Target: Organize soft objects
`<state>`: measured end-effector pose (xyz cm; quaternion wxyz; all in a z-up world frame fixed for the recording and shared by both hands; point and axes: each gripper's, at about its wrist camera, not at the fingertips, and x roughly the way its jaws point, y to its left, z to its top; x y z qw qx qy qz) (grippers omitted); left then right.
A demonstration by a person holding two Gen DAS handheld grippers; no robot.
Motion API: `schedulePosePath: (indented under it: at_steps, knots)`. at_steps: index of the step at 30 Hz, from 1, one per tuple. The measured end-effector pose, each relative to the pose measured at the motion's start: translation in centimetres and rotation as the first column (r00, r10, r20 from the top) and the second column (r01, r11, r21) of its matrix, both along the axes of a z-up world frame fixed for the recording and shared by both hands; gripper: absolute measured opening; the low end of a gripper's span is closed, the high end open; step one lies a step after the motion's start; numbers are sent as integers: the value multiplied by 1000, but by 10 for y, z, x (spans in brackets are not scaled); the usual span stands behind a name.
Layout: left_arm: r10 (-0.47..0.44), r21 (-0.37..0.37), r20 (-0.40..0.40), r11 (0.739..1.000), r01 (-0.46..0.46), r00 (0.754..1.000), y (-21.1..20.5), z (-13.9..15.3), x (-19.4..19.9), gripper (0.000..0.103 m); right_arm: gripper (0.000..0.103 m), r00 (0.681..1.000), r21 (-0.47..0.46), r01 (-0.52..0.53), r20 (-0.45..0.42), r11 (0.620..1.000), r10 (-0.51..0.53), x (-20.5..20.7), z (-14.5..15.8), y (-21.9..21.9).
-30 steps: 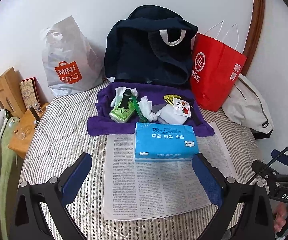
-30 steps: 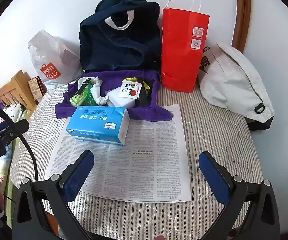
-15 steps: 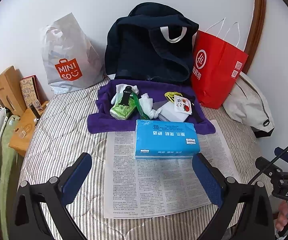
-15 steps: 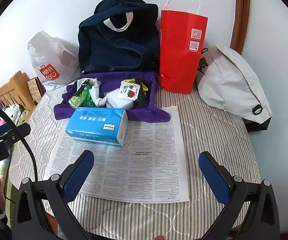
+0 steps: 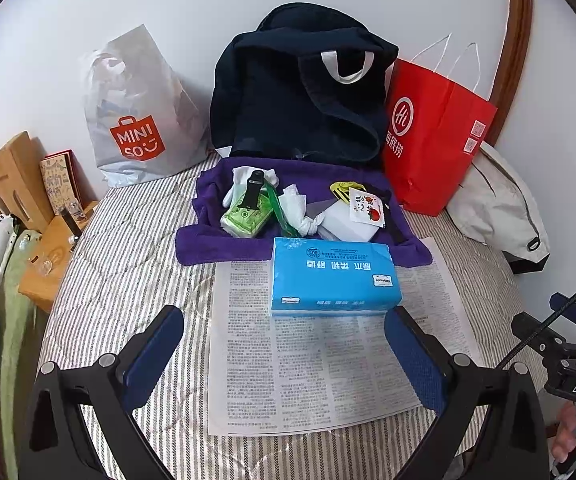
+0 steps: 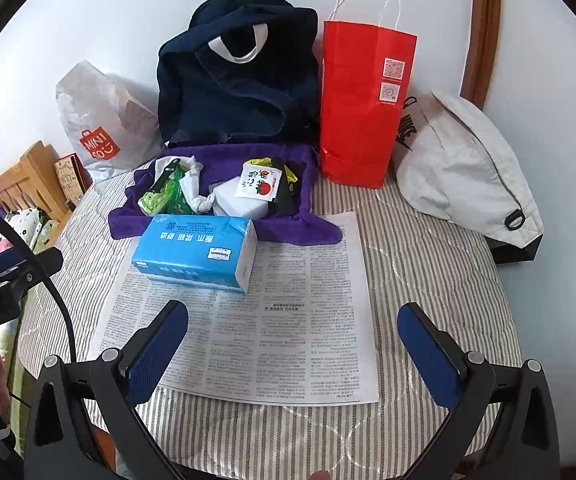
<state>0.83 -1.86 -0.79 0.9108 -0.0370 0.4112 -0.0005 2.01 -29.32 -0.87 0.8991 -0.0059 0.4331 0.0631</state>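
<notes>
A blue tissue pack [image 5: 334, 276] [image 6: 196, 252] lies on a newspaper sheet [image 5: 328, 360] [image 6: 284, 320] on the striped bed. Behind it a purple towel [image 5: 216, 246] [image 6: 304, 234] holds a green tissue packet [image 5: 246, 220] [image 6: 156, 198], a white cloth [image 5: 298, 210], a white pack with a tomato label [image 5: 354, 220] [image 6: 248, 200] and small items. A dark navy bag [image 5: 300, 96] [image 6: 236, 80] stands behind. My left gripper [image 5: 284, 350] is open and empty, just short of the blue pack. My right gripper [image 6: 294, 344] is open and empty over the newspaper.
A Miniso plastic bag [image 5: 136, 112] [image 6: 100, 120] stands at the back left, a red paper bag [image 5: 432, 136] [image 6: 362, 100] at the back right, a pale grey bag [image 5: 496, 200] [image 6: 464, 164] beside it. A wooden headboard and shelf [image 5: 28, 216] lie at the left.
Both grippers have drifted slightly; the objects sit a little higher in the left view and lower in the right view. Both grippers stay open and nothing on the bed has moved.
</notes>
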Motion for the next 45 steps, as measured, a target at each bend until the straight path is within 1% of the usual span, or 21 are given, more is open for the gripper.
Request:
schedulePosePath:
  at_steps: [37, 45]
  knots:
    - [-11, 5, 16, 1000, 11, 1000, 3, 4, -1, 101, 103, 1000, -9, -1, 3, 1000, 1, -1, 0, 2]
    - [-8, 11, 23, 1000, 8, 1000, 6, 1, 2, 103, 103, 1000, -4, -5, -11, 1000, 5, 5, -3, 2]
